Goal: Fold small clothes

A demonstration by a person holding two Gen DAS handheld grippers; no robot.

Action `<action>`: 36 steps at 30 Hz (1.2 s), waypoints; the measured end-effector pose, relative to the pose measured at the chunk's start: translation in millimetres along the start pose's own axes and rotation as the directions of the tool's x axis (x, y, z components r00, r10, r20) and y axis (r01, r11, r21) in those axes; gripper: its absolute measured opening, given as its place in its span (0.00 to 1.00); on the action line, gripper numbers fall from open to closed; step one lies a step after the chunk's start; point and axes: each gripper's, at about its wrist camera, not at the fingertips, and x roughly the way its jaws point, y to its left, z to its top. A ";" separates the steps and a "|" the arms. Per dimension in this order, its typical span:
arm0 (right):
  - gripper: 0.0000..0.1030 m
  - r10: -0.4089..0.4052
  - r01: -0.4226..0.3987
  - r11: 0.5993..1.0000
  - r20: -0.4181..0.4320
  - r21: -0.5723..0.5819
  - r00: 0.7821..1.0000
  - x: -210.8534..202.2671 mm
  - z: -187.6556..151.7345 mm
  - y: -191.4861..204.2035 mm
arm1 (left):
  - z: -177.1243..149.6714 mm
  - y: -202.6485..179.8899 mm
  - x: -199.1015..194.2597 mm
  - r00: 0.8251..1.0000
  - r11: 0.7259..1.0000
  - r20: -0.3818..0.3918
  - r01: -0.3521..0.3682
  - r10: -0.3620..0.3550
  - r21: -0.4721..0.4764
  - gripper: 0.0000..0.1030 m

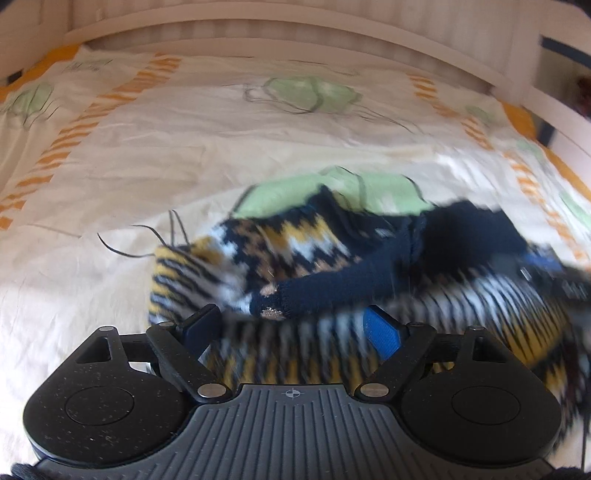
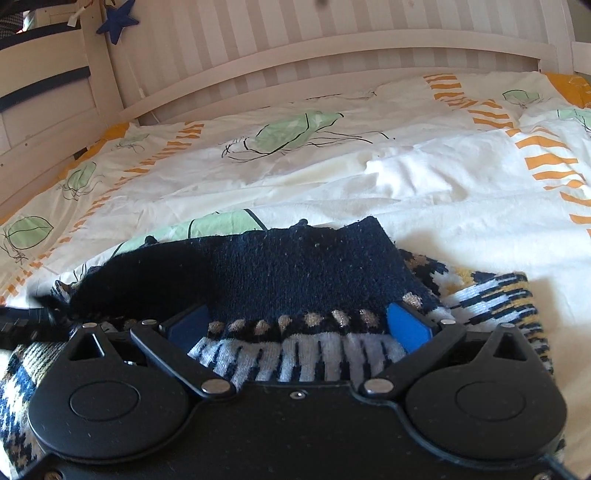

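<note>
You are working over a bed whose cream duvet, printed with green leaves and orange dashes, runs back to a white slatted headboard along the far edge; a blue star hangs at the far left corner in the right wrist view. The small knitted sweater, navy with white, mustard and tan patterning, lies on the duvet near its near edge, roughly midway across, with a navy panel turned over the patterned part. In the left wrist view the same sweater is blurred, and one navy sleeve lies slantwise across the patterned knit. Your right gripper has its fingers spread wide, the blue pads to either side of the knit, grasping nothing. Your left gripper is likewise released, its fingers apart with the patterned hem lying between them, and not pinched.
</note>
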 end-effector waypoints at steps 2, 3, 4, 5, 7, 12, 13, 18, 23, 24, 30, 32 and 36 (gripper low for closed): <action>1.00 0.001 -0.001 1.000 0.003 -0.001 1.000 0.2 -0.6 0.0 | 7.1 8.8 10.9 0.999 0.998 -0.008 -0.046 0.045 -0.039 0.82; 1.00 0.002 -0.002 1.000 0.004 -0.001 1.000 0.7 -0.9 -0.2 | 9.5 13.2 15.9 0.998 0.997 -0.015 -0.061 0.060 -0.053 0.82; 1.00 0.003 -0.003 1.000 0.005 0.000 1.000 0.8 -1.4 -0.4 | 11.5 17.2 20.4 0.997 0.995 -0.026 -0.076 0.075 -0.062 0.82; 1.00 0.004 -0.004 1.000 0.006 0.001 1.000 1.1 -1.6 -0.7 | 12.3 20.3 24.2 0.996 0.994 -0.034 -0.087 0.085 -0.064 0.82; 1.00 0.004 -0.004 1.000 0.005 0.000 1.000 1.7 -1.6 -0.5 | 12.0 22.5 29.2 0.995 0.995 -0.044 -0.091 0.089 -0.049 0.82; 1.00 0.002 -0.002 1.000 0.002 -0.003 1.000 2.2 -1.5 -0.3 | 10.8 19.2 29.4 0.993 0.994 -0.049 -0.105 0.105 0.003 0.84; 1.00 0.002 -0.002 1.000 -0.001 -0.003 1.000 2.5 -1.1 -0.6 | 11.8 18.6 27.3 0.993 0.994 -0.045 -0.111 0.111 0.000 0.83; 1.00 0.010 -0.010 1.000 -0.026 -0.007 1.000 2.2 4.3 0.3 | 11.5 4.4 -9.4 0.990 0.991 0.046 -0.132 0.132 0.002 0.83; 1.00 -0.005 0.002 0.996 -0.033 -0.089 0.999 -12.7 8.5 13.2 | 6.0 -21.1 -41.7 0.992 0.993 0.089 -0.093 0.086 0.071 0.83; 1.00 0.000 -0.003 0.993 -0.026 -0.115 1.000 -18.2 8.0 18.0 | 5.4 -27.7 -44.9 0.993 0.994 0.094 -0.081 0.074 0.078 0.83; 1.00 0.020 -0.035 0.963 -0.060 -0.267 0.998 -37.9 -6.0 40.4 | -3.3 -63.7 -37.3 0.997 0.995 0.072 -0.025 0.017 0.100 0.83; 1.00 -0.017 -0.011 0.951 -0.087 -0.309 0.996 -36.5 -14.3 39.9 | -9.8 -73.9 -25.6 0.999 0.991 0.043 -0.024 0.019 0.131 0.83; 0.99 -0.065 0.035 0.956 -0.092 -0.293 0.994 -39.3 -25.8 15.6 | -31.0 -71.0 -0.9 0.997 0.986 -0.032 -0.058 0.064 0.154 0.85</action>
